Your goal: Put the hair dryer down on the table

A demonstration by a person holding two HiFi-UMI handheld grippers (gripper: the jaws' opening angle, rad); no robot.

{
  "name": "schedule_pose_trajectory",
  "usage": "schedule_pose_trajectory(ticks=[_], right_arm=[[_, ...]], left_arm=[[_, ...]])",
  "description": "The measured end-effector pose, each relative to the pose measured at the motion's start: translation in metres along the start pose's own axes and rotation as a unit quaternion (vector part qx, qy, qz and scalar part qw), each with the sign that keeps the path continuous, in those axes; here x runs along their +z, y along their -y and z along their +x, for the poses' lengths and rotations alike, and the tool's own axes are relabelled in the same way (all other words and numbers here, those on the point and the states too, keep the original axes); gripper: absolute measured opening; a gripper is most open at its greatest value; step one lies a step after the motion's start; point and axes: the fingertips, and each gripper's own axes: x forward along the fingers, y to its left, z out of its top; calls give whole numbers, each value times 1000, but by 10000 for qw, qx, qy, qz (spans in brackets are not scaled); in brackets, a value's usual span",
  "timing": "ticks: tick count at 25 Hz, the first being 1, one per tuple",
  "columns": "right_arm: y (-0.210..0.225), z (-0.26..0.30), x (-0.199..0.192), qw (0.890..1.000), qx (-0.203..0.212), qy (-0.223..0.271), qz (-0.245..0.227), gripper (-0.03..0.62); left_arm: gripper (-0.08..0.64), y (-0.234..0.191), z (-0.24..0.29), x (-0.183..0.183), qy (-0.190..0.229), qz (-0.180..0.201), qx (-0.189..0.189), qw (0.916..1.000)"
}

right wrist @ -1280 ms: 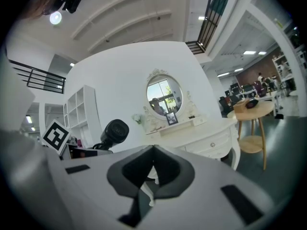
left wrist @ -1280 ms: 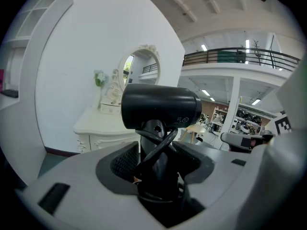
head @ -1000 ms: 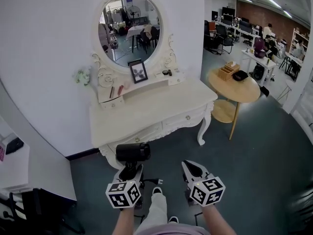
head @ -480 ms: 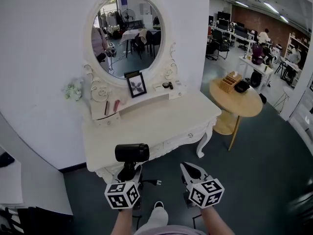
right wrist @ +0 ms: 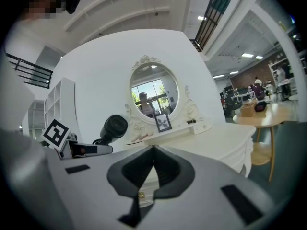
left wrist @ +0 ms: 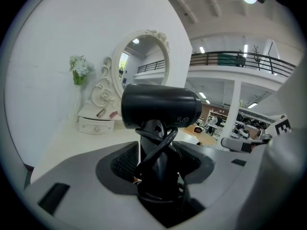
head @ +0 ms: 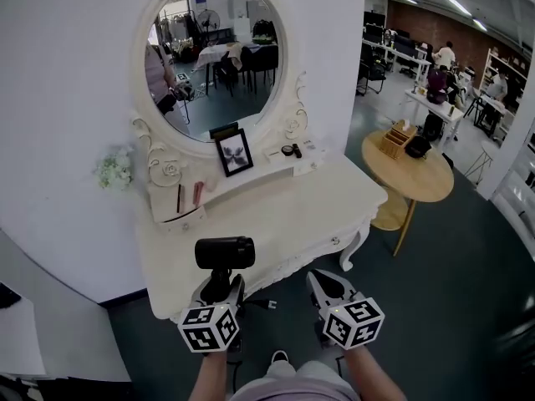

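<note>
Not yet down: hair dryer held at the dressing table

The white dressing table [head: 276,211] stands against the wall under its oval mirror [head: 213,53], with a round wooden side table [head: 422,178] to its right. The left gripper [head: 221,288] clamps the black hair dryer [head: 224,253] by its cord-wrapped handle, upright in the air at the table's front edge. The right gripper [head: 321,277] is beside it, jaws closed on nothing.
</note>
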Motion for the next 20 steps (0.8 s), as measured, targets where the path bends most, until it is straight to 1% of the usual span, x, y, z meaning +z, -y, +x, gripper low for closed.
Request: schedule_pose_trajectory(ticks=[9,20], right_arm=[[11,32,4,9999,-92,-36,78,2],[43,79,28,9999,-63,39,145,2]], left_arm=[[222,-20,38,6,-222,63,-82,9997],[222,-23,100,25,-327,122,-118,9993]])
